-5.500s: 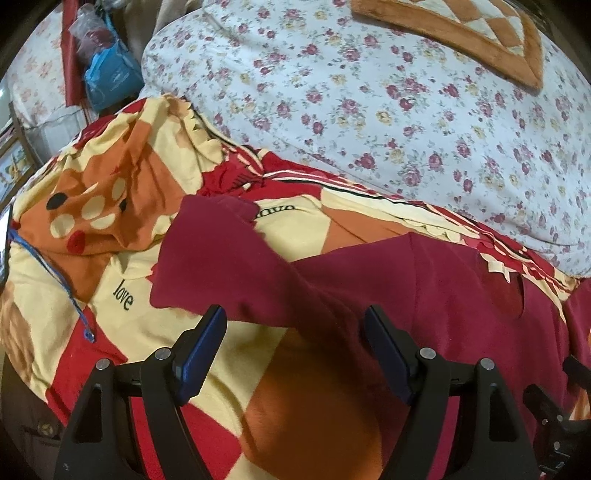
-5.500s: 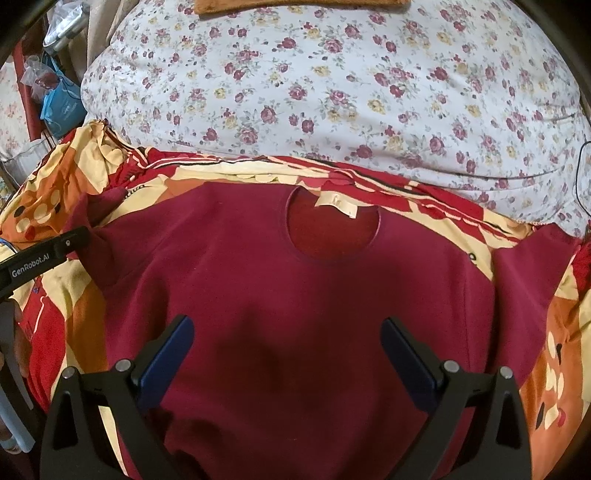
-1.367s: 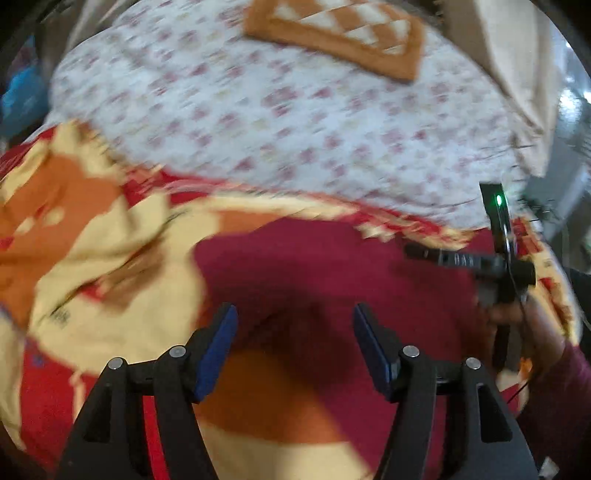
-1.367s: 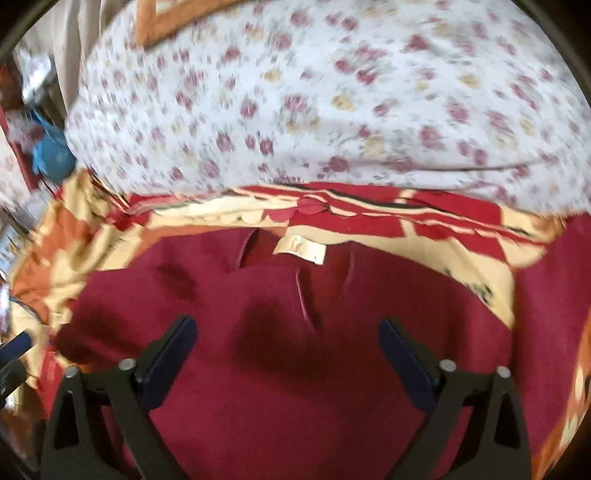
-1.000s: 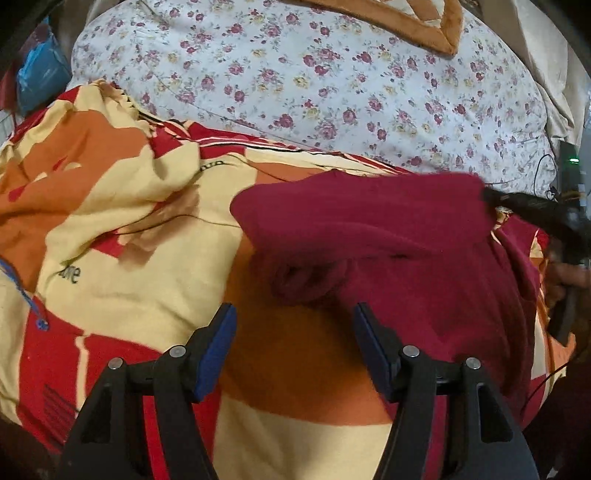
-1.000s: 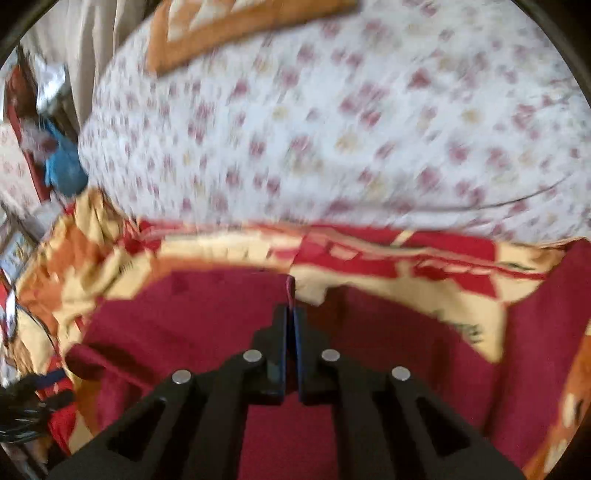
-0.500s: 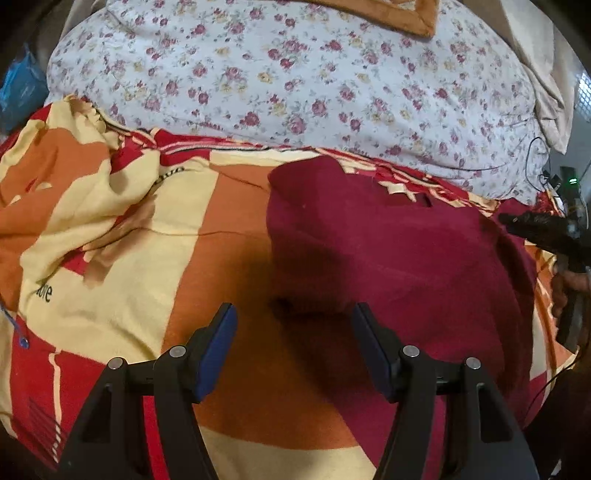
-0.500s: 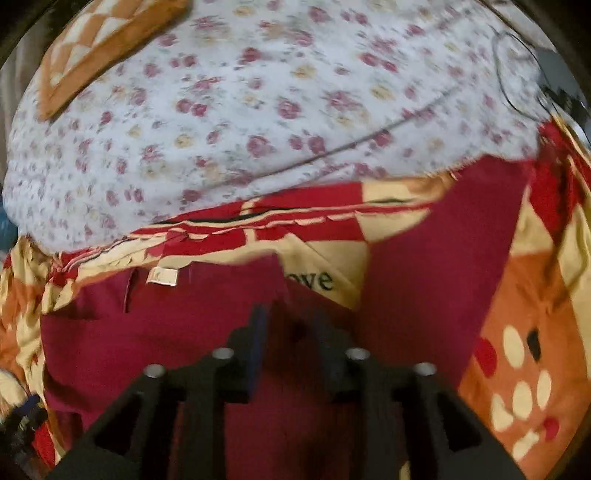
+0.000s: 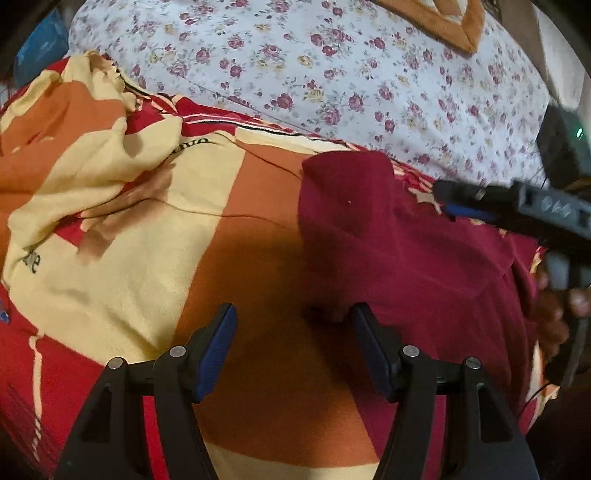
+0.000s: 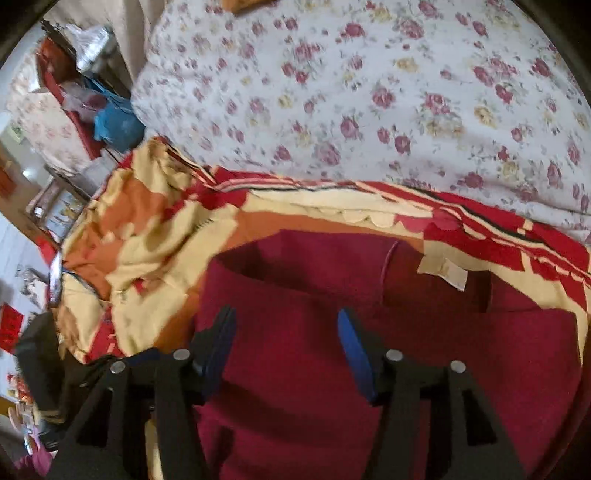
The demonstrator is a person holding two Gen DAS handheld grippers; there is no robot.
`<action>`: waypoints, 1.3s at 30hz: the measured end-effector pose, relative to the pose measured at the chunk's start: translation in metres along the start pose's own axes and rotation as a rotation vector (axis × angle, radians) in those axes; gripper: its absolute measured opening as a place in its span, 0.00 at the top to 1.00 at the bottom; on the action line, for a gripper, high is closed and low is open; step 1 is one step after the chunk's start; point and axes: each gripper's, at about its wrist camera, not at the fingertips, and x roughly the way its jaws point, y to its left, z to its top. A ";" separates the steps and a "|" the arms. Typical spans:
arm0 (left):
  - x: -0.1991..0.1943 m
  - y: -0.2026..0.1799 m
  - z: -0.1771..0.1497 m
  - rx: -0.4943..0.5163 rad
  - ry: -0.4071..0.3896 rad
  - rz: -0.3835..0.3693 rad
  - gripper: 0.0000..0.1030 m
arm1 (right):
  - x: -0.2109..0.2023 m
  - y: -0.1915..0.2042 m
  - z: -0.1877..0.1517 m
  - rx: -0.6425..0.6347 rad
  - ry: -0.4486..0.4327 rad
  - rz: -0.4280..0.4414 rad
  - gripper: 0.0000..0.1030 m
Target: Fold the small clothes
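A dark red sweater [image 9: 406, 251] lies on a red, orange and cream blanket [image 9: 147, 229], its left side folded over onto the body. My left gripper [image 9: 291, 328] is open and empty over the blanket, its right finger by the sweater's left edge. The right gripper's fingers [image 9: 491, 201] show at the right of this view, over the collar area. In the right wrist view my right gripper [image 10: 284, 332] is open and empty just above the folded sweater [image 10: 332, 369]. The cream neck label [image 10: 443, 271] shows to its right.
A white quilt with red flowers [image 9: 332, 74] lies behind the blanket [image 10: 155, 229]. An orange-bordered cushion [image 9: 443, 18] sits on it. A blue bag [image 10: 114, 122] and clutter stand at the far left. A hand holds the right gripper's handle [image 9: 554, 306].
The right gripper, shut on the sweater's left side a second ago, has carried it over the body, let go and opened. The left gripper stayed open beside the sweater.
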 end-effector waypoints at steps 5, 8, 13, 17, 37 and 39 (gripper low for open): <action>-0.021 0.002 0.013 -0.035 -0.052 -0.131 0.47 | -0.010 -0.022 -0.021 0.023 0.018 -0.048 0.42; -0.029 -0.002 0.039 -0.035 -0.089 -0.115 0.45 | -0.019 -0.035 -0.042 0.046 0.021 -0.064 0.39; 0.016 -0.021 0.090 0.064 0.046 -0.061 0.40 | -0.029 -0.038 -0.072 0.087 0.030 -0.019 0.38; 0.047 -0.027 0.100 0.064 0.138 -0.106 0.48 | -0.034 -0.028 -0.088 0.060 0.026 -0.007 0.34; 0.078 0.018 0.147 -0.035 0.118 -0.113 0.74 | -0.007 0.025 -0.073 -0.029 0.042 0.133 0.33; 0.066 0.024 0.145 -0.046 0.109 -0.100 0.72 | -0.001 0.040 -0.069 -0.061 0.035 0.157 0.33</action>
